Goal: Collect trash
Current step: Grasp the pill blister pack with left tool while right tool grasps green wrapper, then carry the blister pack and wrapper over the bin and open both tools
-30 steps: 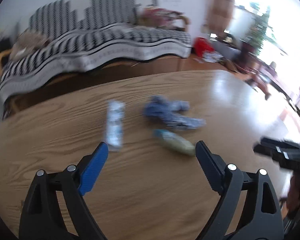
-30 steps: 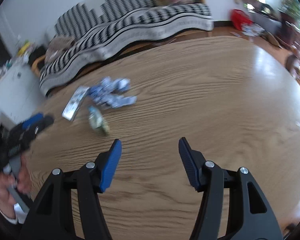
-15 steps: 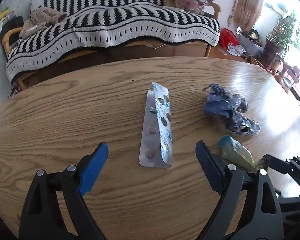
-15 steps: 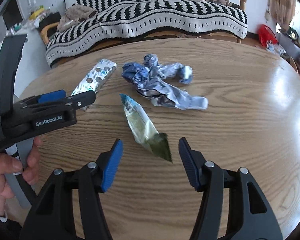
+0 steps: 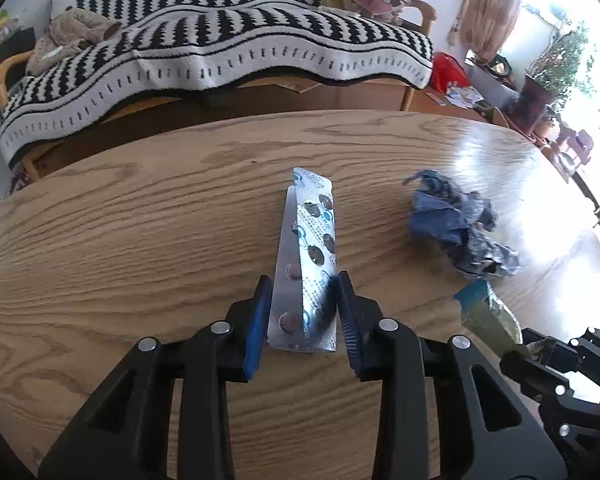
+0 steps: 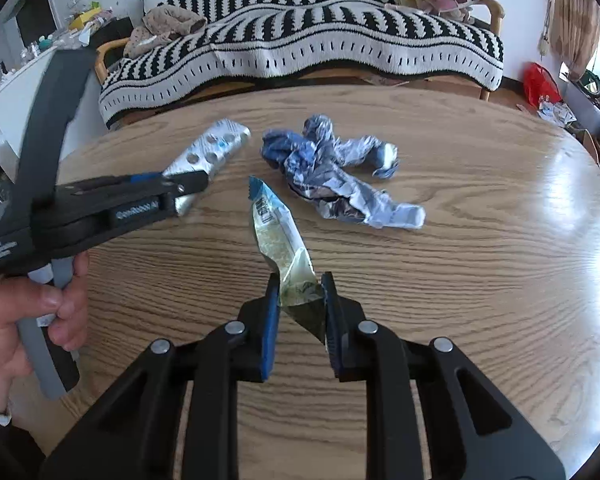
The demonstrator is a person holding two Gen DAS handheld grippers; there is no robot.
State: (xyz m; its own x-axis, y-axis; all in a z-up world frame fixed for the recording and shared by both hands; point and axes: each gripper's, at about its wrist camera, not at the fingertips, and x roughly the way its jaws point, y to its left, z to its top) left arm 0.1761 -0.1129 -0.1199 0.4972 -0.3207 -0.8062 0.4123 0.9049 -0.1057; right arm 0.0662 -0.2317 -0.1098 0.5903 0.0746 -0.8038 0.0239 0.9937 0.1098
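Note:
A silver blister pack (image 5: 308, 264) with blue print lies lengthwise on the wooden table (image 5: 140, 240). My left gripper (image 5: 302, 312) has closed on its near end. It also shows in the right wrist view (image 6: 210, 150), with the left gripper (image 6: 188, 188) on it. A green and blue snack wrapper (image 6: 282, 248) lies on the table, and my right gripper (image 6: 300, 304) is shut on its near end. The wrapper shows at the right in the left wrist view (image 5: 488, 316). A crumpled blue wrapper (image 6: 332, 172) lies beyond both, apart from them.
A sofa with a black and white striped blanket (image 5: 220, 52) stands behind the table. A red bag (image 6: 540, 84) and clutter sit on the floor at the right. A person's hand (image 6: 28, 312) holds the left gripper's handle.
Both grippers have moved forward and closed: the left on the blister pack, the right on the green snack wrapper. Half a second ago both were wide open.

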